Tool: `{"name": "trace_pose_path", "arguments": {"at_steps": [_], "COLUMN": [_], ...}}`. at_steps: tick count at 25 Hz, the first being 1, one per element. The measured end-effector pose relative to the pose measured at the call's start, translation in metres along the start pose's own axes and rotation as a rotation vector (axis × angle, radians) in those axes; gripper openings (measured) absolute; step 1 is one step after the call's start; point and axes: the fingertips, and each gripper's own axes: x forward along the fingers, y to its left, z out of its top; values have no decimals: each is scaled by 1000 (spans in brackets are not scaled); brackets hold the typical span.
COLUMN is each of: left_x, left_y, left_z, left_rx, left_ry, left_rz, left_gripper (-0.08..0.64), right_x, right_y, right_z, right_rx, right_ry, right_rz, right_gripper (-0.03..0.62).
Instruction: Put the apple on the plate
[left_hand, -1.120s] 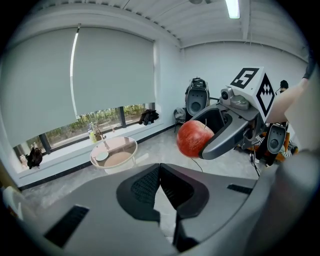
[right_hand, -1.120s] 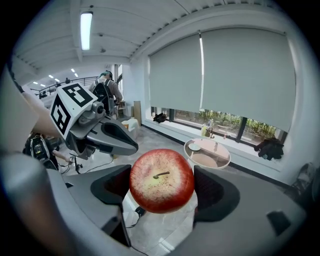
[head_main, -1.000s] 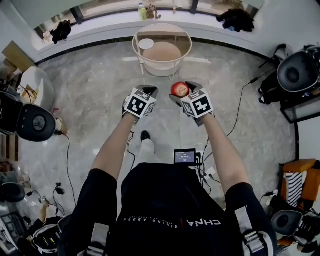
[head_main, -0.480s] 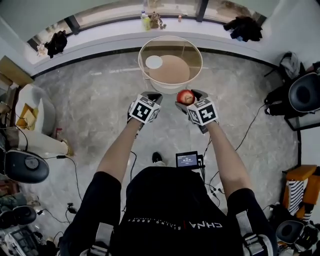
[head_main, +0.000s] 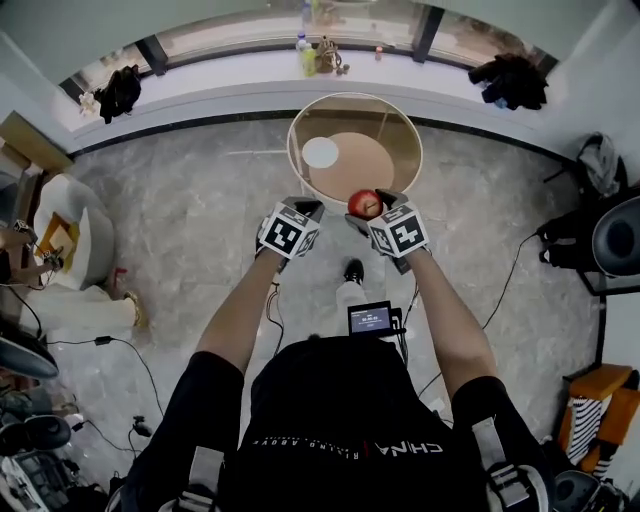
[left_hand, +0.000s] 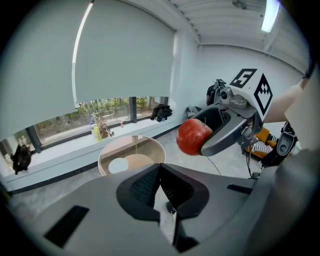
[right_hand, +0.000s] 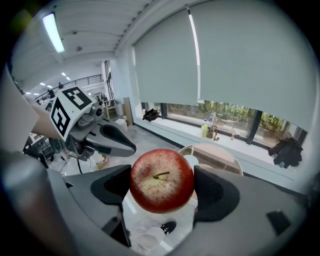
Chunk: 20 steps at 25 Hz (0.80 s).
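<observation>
A red apple is clamped between the jaws of my right gripper, held in the air just short of the round glass table. In the right gripper view the apple fills the gap between the pads, stem facing the camera. A small white plate lies on the table's left part, and it also shows in the left gripper view. My left gripper hovers beside the right one, jaws shut and holding nothing. From there the apple appears up and to the right.
Behind the table runs a white window ledge with bottles and dark bundles of cloth. A pale chair stands at the left and black gear at the right. Cables trail over the marble floor.
The person has walked toward the table, which now lies nearer to both grippers. The right gripper still holds the apple; the left stays shut beside it.
</observation>
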Motion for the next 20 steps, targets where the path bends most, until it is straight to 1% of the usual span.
{"name": "trace_pose_path", "arguments": {"at_steps": [3,9,13,16,20], "left_x": [33,91,129,148,156], "left_y": [34,104,133,150,181], "left_z": [27,101,140,157,167], "left_rx": [-6,-19,-49,-73,-59], "left_ry": [6,7,2,-5,3], "left_rz": [16,55,80,85,75], "left_gripper": [17,17,17,17,17], "right_x": [31,71,94,114,135], "right_y": [-45,-133,-186,-207,-213], "right_z": [26,88,117,131,152], "right_rx": [0,-20,-41,-38,-34], "right_ry": [-1,-12,-10,-10,-3], "right_rz": [22,62,84,86,89], "right_gripper": [423,423,423,423,423]}}
